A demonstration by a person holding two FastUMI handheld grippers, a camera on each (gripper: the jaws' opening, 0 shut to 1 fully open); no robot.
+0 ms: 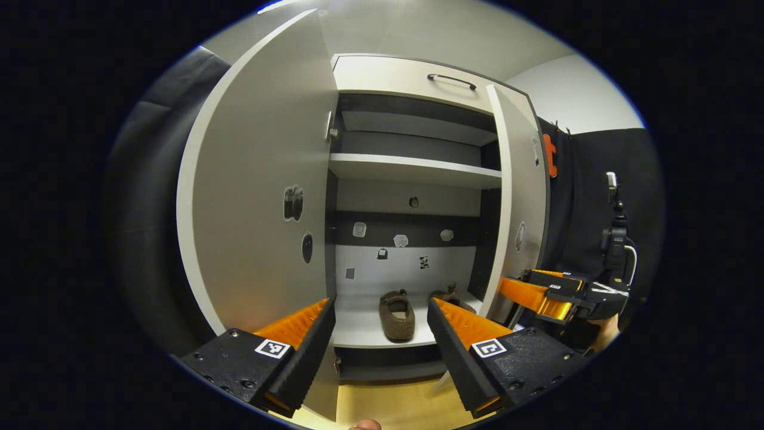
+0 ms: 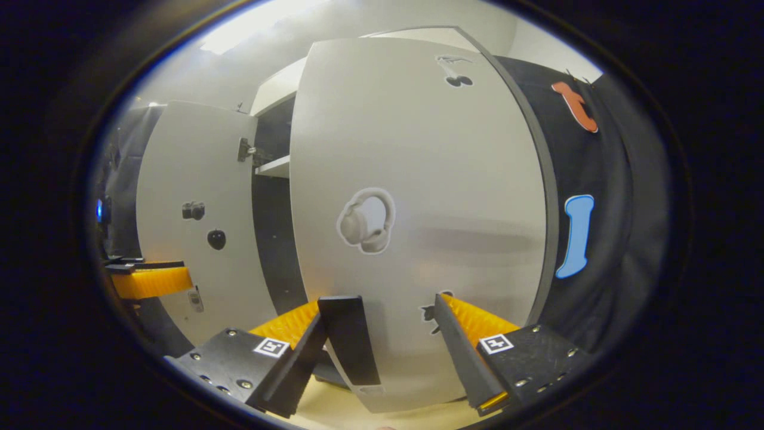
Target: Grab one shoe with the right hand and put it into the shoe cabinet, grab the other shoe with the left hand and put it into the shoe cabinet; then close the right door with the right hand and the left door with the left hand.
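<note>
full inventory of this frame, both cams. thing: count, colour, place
shoes: 2, brown, side by side on cabinet's bottom shelf
shoe cabinet: 1, white with dark interior, ahead, both doors open
left door: 1, white, swung open, stickers on inner face
right door: 1, white, open, headphone sticker, close before right gripper
top handle: 1, dark, on cabinet's upper panel
floor: wood-coloured, below cabinet
left gripper: open, empty
right gripper: open, astride right door's edge

Low in the centre of the left gripper view, the shoe cabinet's pale bottom shelf (image 1: 364,325) carries two brown shoes: one shoe (image 1: 397,315) lies mid-shelf, toe outward; the other shoe (image 1: 449,295) sits just right of it, partly hidden.
</note>
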